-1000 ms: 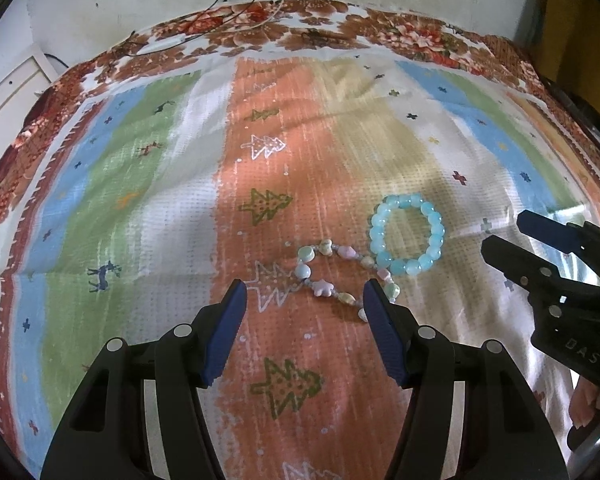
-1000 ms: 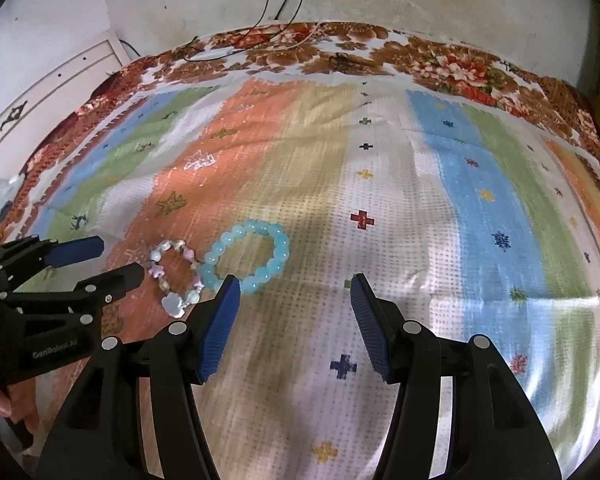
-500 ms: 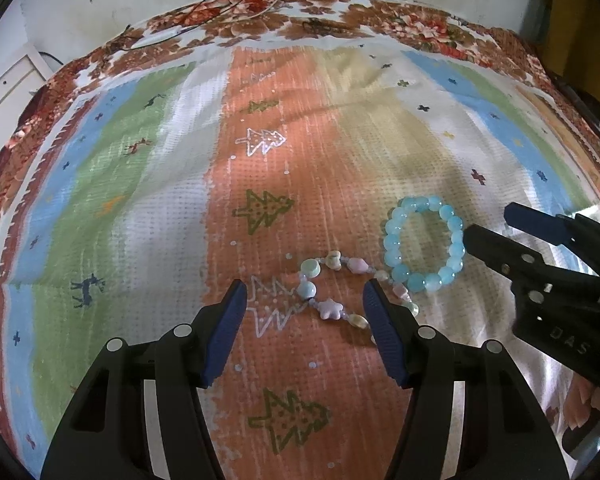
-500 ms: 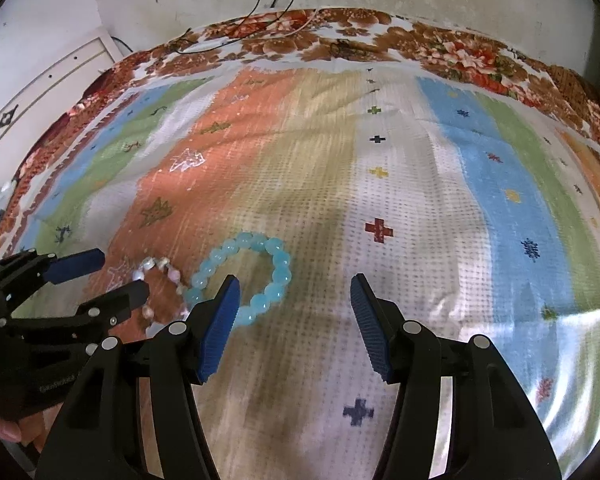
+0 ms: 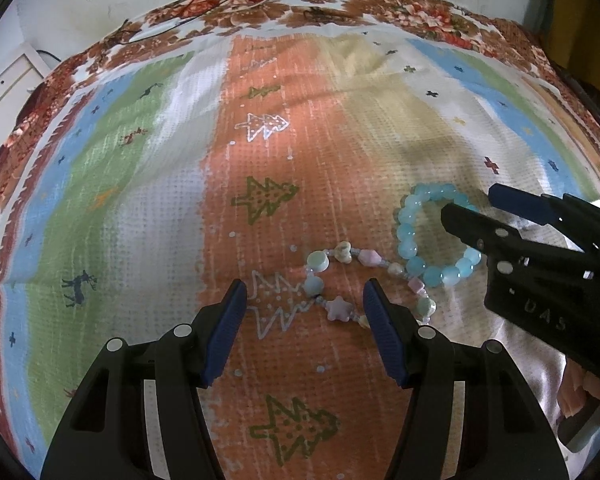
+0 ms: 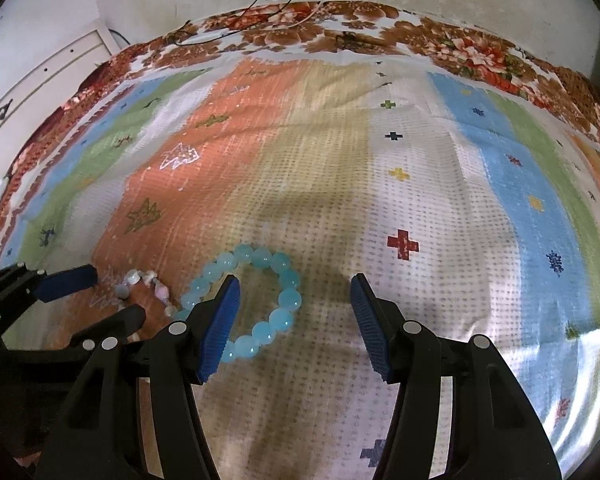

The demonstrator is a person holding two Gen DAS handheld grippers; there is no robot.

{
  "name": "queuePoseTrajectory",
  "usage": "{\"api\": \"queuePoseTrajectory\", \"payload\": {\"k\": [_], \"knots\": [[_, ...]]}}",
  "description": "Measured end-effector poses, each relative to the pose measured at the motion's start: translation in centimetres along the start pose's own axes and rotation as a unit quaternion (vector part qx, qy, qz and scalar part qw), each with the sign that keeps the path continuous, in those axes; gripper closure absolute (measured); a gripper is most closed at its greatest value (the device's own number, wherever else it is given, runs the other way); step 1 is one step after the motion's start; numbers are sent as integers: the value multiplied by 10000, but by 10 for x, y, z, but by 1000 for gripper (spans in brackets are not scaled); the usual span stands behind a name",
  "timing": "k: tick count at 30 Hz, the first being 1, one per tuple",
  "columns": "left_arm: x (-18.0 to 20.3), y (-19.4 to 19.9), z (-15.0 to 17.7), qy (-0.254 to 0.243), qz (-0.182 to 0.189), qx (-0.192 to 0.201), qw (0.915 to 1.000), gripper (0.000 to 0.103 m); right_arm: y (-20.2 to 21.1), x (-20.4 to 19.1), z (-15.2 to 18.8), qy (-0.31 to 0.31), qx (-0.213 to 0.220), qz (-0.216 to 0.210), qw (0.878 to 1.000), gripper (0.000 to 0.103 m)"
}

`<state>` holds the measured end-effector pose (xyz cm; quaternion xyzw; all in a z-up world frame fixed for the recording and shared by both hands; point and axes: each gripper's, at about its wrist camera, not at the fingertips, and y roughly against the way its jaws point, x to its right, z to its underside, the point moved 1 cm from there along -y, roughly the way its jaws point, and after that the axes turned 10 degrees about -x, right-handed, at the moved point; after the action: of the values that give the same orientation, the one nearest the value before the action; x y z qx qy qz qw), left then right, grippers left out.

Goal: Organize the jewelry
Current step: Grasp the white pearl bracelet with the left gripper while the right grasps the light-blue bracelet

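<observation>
A light blue bead bracelet [image 5: 410, 236] lies flat on the striped cloth; it also shows in the right wrist view [image 6: 260, 300]. Touching its left side lies a pastel charm bracelet [image 5: 340, 280] with star and shell beads, partly seen in the right wrist view [image 6: 148, 288]. My left gripper [image 5: 304, 296] is open, its fingers straddling the near part of the charm bracelet. My right gripper [image 6: 294, 292] is open over the right side of the blue bracelet; its left finger [image 6: 220, 316] stands inside the ring. From the left wrist view the right gripper [image 5: 472, 206] comes in from the right.
The striped patterned cloth [image 6: 420, 184] covers the whole work surface, with a floral border [image 5: 340, 12] at the far edge. Thin cables [image 6: 268, 8] lie on that border. A white cabinet [image 6: 52, 64] stands at the far left.
Both grippers have moved forward and closer to the cloth. The right gripper now reaches over the blue bracelet and the left one straddles the charm bracelet. Neither bracelet has moved.
</observation>
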<state>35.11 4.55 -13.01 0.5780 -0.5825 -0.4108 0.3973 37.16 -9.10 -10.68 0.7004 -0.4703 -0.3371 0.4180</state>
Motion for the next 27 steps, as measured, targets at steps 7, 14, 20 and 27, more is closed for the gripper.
{"api": "queuePoseTrajectory", "payload": {"k": [7, 14, 20, 27], "knots": [[-1, -4, 0, -55, -77, -25, 10000, 41, -5, -2, 2, 62, -46, 108, 9999, 46], [-3, -4, 0, -48, -105, -41, 9999, 49, -5, 0, 2, 78, -111, 243, 9996, 58], [-6, -6, 1, 8, -140, -55, 9999, 70, -7, 0, 3, 187, -172, 377, 9990, 72], [-7, -5, 3, -79, -221, -35, 9997, 93, -7, -2, 6, 296, -227, 388, 9986, 91]]}}
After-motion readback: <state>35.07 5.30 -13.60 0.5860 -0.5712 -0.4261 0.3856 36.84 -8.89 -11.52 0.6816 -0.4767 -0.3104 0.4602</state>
